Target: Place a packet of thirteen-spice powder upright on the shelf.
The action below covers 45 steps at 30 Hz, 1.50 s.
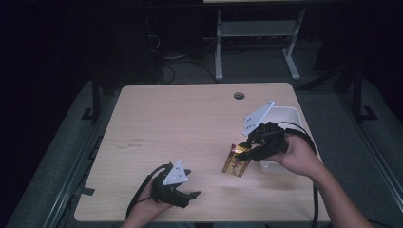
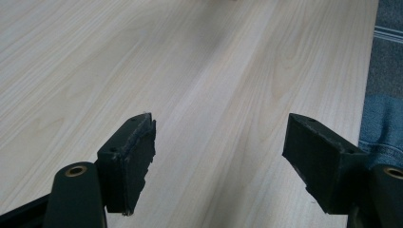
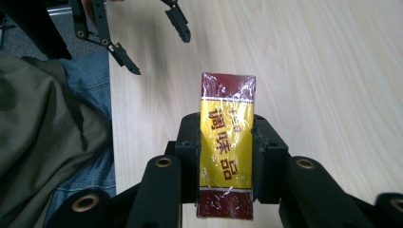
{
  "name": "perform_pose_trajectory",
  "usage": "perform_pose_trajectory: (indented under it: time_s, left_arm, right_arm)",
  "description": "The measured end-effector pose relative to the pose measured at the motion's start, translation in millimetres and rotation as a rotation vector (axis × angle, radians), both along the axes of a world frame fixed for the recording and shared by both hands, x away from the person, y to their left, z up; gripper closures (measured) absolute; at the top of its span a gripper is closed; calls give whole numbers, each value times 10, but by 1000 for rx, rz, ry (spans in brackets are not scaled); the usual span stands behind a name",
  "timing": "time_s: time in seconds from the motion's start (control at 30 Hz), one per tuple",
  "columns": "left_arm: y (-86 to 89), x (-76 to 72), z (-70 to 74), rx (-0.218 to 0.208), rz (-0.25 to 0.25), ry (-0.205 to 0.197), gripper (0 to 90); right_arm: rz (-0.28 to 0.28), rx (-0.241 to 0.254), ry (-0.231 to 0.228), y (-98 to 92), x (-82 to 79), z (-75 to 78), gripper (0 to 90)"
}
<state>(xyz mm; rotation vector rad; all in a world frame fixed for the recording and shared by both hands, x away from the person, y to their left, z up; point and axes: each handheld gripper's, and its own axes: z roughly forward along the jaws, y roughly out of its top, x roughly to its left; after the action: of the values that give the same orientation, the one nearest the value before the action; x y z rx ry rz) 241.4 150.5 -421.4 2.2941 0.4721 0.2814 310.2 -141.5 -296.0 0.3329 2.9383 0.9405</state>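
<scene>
A yellow and dark red seasoning packet [image 3: 226,142], wrapped in clear film, is clamped between the pads of my right gripper [image 3: 224,142]. In the high view the same packet [image 1: 236,162] hangs tilted above the table's right half, with the right gripper [image 1: 244,151] shut on its upper end. My left gripper [image 1: 189,195] rests near the table's front edge, held by a hand. Its jaws stand wide apart over bare wood in the left gripper view, with the left gripper [image 2: 218,156] holding nothing. The left gripper [image 3: 157,40] also appears far off in the right gripper view.
A white bin [image 1: 290,116] sits at the table's right edge, behind the right hand. The light wooden table [image 1: 180,123] has a round cable hole [image 1: 239,95] near its far edge. A person's jeans and olive jacket [image 3: 43,133] lie along the near side.
</scene>
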Motion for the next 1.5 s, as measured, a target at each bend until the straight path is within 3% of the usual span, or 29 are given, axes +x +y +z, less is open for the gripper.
perform_pose_trajectory:
  time_s: [0.33,0.83,1.5]
  left_arm:
    - [8,5,-2,-2,0,5,249]
    - [49,27,7,-5,12,11,247]
    - [29,34,-16,-3,10,21,247]
  right_arm:
    - [-15,-16,-28,-140,88,189,690]
    - [-82,-49,-70,-382,239,387,689]
    - [-245,-126,-74,-855,479,271,689]
